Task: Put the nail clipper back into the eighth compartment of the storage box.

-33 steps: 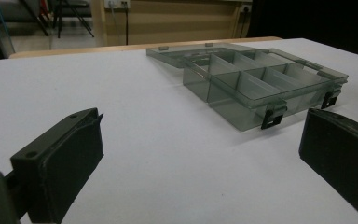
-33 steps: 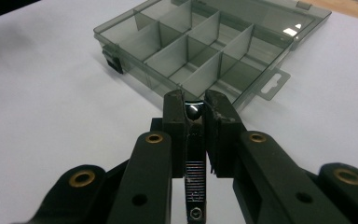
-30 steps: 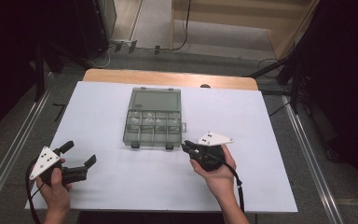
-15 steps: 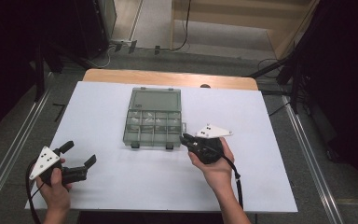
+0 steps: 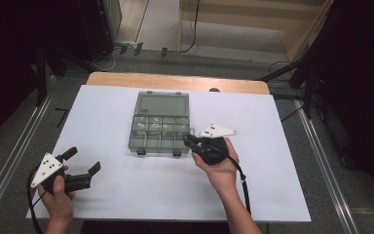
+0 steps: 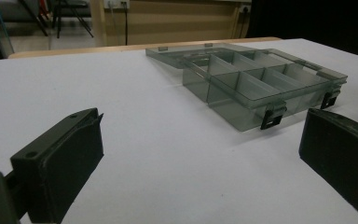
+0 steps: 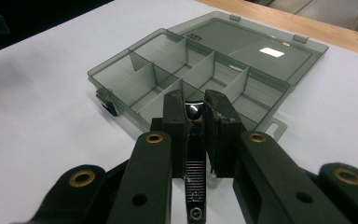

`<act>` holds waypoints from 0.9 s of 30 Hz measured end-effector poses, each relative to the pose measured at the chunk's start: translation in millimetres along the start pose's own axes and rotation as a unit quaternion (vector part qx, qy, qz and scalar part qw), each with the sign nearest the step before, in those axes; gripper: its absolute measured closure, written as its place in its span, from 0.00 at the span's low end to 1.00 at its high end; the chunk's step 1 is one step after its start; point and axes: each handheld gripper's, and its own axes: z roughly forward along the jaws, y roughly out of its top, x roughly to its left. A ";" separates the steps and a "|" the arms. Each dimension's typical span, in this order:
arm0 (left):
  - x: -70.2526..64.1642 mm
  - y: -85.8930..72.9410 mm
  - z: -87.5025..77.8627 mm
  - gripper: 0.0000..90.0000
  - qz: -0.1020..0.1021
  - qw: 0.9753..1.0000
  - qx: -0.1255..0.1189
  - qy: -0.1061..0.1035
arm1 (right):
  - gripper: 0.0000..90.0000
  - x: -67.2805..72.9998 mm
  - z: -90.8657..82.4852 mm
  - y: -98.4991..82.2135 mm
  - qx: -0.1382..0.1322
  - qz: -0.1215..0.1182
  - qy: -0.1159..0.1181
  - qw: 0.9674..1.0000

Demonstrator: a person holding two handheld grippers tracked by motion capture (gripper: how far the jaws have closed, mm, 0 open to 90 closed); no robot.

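Centrally, in the upper middle of the high view, a smoky transparent compartment box (image 5: 159,124) is seen lying on the white table (image 5: 126,195), with its lid (image 5: 162,104) folded back flat toward the top of the frame. Two rows of divided compartments are shown, and two dark latches (image 5: 177,152) are seen on the box's near edge. In the right gripper view the box (image 7: 205,70) is spread across the upper half of the frame, lid at the upper right.

Just at the box's lower right corner in the high view, the right gripper (image 5: 189,141) is held in the right hand (image 5: 219,165), its tips pointing left toward the box. In the right gripper view its jaws are seen drawn close together with only a narrow gap, and a small dark, shiny round object (image 7: 193,110) is pinched between them, near the box's near wall.

At the lower left of the high view, well apart from the box, the left gripper (image 5: 83,161) is held in the left hand (image 5: 56,200). Its jaws are spread wide, with nothing between them, as is confirmed in the left gripper view, where the box (image 6: 261,79) is seen at the upper right.
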 end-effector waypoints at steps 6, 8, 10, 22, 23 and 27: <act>-0.1 0.0 0.0 0.00 0.000 1.000 0.000 0.000 | 0.90 1.5 7.5 3.8 0.002 -0.002 -0.001 1.000; 0.0 0.0 0.0 0.00 0.000 1.000 0.000 0.000 | 0.90 1.3 9.9 4.4 0.003 -0.002 -0.001 1.000; -0.1 0.0 0.0 0.00 0.000 1.000 0.000 0.000 | 0.90 0.7 12.6 5.0 0.005 -0.001 0.000 1.000; -0.3 0.1 0.2 0.00 0.001 1.000 0.000 0.000 | 0.90 -6.0 25.0 5.0 0.009 0.004 -0.006 1.000; -0.3 0.1 0.2 0.00 0.001 1.000 0.000 0.000 | 0.90 -6.1 26.5 4.8 0.010 0.006 -0.005 1.000; -0.3 0.1 0.3 0.00 0.001 1.000 0.000 0.000 | 0.90 -7.4 31.8 4.1 0.012 0.009 -0.006 1.000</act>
